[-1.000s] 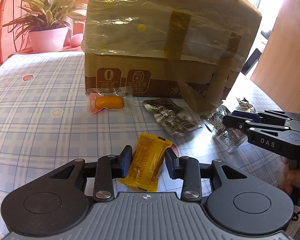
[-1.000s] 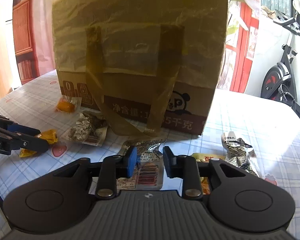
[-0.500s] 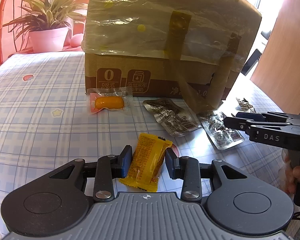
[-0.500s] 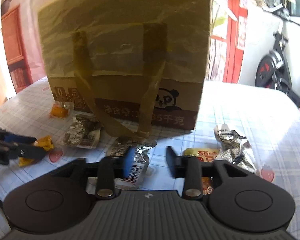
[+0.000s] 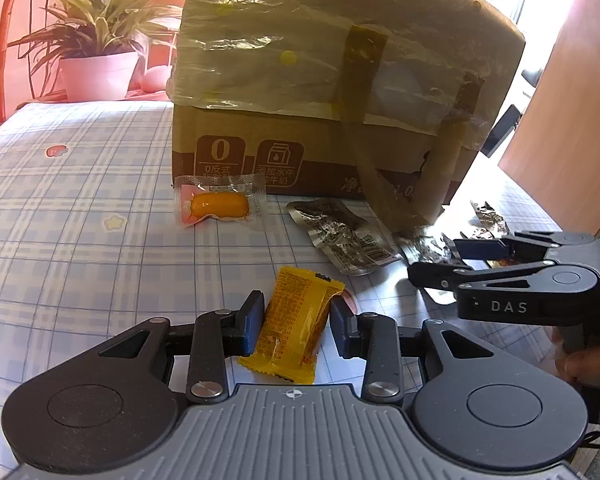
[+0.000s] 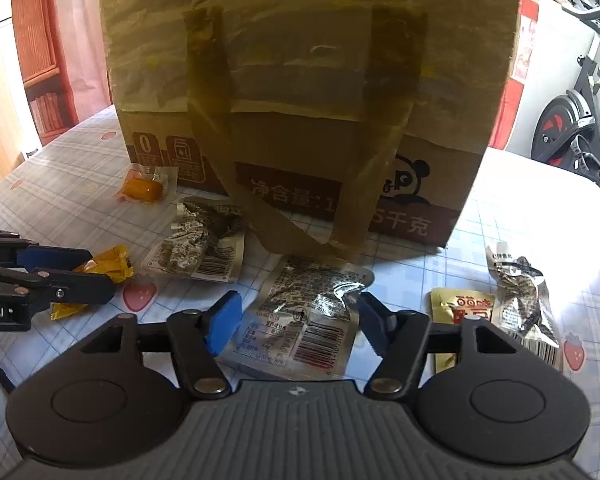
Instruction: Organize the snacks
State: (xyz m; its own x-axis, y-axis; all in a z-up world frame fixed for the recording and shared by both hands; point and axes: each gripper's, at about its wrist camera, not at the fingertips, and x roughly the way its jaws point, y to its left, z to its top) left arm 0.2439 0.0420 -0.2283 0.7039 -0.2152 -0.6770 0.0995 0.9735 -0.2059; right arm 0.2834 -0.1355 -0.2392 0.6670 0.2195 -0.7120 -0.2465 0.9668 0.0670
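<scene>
With most snacks lying loose on the surface (image 5: 80, 208) before the box (image 5: 340, 80), the left tool (image 5: 296, 322) is gripping a yellow packet (image 5: 296, 324) while the right tool (image 6: 298, 320) is opening around a silver packet (image 6: 300, 320)

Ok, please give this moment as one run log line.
left gripper: shut on yellow snack | right gripper: opening over silver packet
</scene>
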